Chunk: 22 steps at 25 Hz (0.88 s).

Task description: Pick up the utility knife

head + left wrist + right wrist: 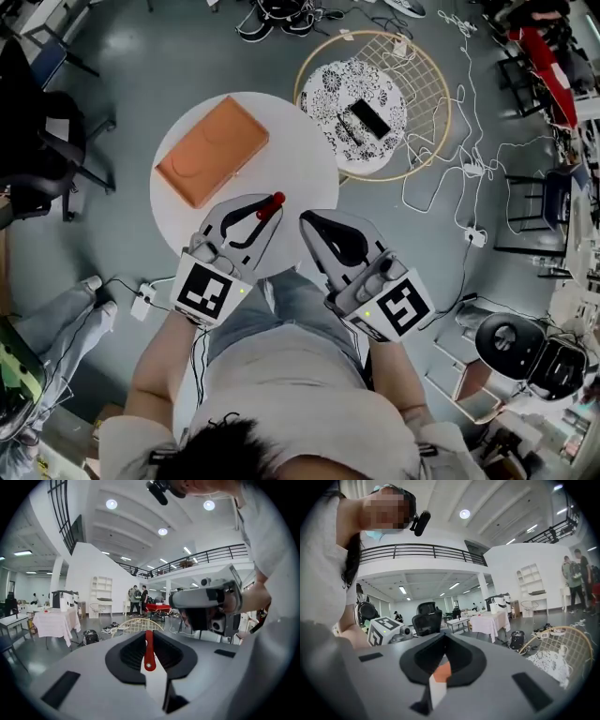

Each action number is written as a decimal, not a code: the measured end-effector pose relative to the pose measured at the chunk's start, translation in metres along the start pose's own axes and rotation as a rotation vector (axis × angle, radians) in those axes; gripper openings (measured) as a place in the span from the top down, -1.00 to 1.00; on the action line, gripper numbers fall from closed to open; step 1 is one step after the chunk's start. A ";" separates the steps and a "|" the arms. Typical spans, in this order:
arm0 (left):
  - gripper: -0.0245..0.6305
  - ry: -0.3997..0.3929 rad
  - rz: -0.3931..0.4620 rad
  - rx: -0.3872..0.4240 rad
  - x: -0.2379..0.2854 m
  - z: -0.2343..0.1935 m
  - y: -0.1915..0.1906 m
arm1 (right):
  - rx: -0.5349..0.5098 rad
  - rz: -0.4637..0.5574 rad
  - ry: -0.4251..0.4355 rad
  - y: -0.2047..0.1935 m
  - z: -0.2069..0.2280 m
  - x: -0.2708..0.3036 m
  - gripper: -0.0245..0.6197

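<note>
The utility knife (272,203) is slim and red, and it is held just above the near edge of the round white table (300,169). My left gripper (267,210) is shut on it. In the left gripper view the knife (149,649) stands upright, pinched between the closed jaws of the left gripper (149,639). My right gripper (314,223) hovers beside it at the table's near right edge, jaws together and holding nothing. In the right gripper view, only a thin slit shows between the jaws of the right gripper (443,641).
An orange flat case (212,150) lies on the left half of the white table. Behind it stands a small patterned table (333,103) with a black device (369,118), inside a round wire frame (441,103). Cables trail over the floor at right. Office chairs (37,141) stand at left.
</note>
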<state>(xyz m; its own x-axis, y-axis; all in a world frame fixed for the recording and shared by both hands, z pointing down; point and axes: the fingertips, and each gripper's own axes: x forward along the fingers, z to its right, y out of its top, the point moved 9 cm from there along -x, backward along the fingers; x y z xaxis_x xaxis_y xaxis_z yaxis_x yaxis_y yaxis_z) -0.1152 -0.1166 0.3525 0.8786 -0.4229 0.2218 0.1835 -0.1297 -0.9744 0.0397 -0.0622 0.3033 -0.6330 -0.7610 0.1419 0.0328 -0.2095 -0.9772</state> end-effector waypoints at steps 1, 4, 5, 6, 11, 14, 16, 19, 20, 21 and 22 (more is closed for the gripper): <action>0.76 0.017 0.019 -0.001 -0.004 0.002 0.005 | -0.004 -0.001 0.018 0.001 0.000 0.001 0.90; 0.76 0.070 0.070 -0.023 -0.017 0.006 0.018 | -0.014 -0.004 0.070 0.003 0.000 0.004 0.90; 0.76 0.089 0.086 -0.032 -0.021 0.008 0.021 | -0.017 -0.005 0.087 0.003 0.000 0.005 0.90; 0.76 0.106 0.100 -0.038 -0.024 0.010 0.025 | -0.021 -0.006 0.104 0.004 0.000 0.006 0.90; 0.76 0.166 0.162 -0.055 -0.041 0.021 0.036 | -0.043 -0.002 0.174 0.008 0.000 0.011 0.90; 0.76 0.202 0.200 -0.081 -0.048 0.026 0.045 | -0.055 0.007 0.210 0.015 0.002 0.014 0.90; 0.76 0.216 0.230 -0.084 -0.051 0.028 0.052 | -0.062 0.014 0.229 0.019 0.003 0.016 0.90; 0.76 0.239 0.269 -0.074 -0.057 0.030 0.059 | -0.077 0.022 0.258 0.025 0.002 0.019 0.90; 0.76 0.246 0.279 -0.074 -0.059 0.030 0.060 | -0.081 0.026 0.268 0.026 0.002 0.021 0.90; 0.76 0.252 0.288 -0.075 -0.060 0.030 0.061 | -0.084 0.029 0.277 0.028 0.001 0.022 0.90; 0.76 0.257 0.295 -0.077 -0.062 0.030 0.062 | -0.086 0.033 0.285 0.030 0.001 0.024 0.90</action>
<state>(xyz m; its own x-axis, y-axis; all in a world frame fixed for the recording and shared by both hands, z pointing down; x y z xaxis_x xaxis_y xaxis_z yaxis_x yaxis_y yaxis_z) -0.1449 -0.0718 0.2770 0.7478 -0.6616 -0.0562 -0.1025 -0.0314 -0.9942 0.0257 -0.0872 0.2779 -0.8248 -0.5608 0.0717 -0.0011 -0.1253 -0.9921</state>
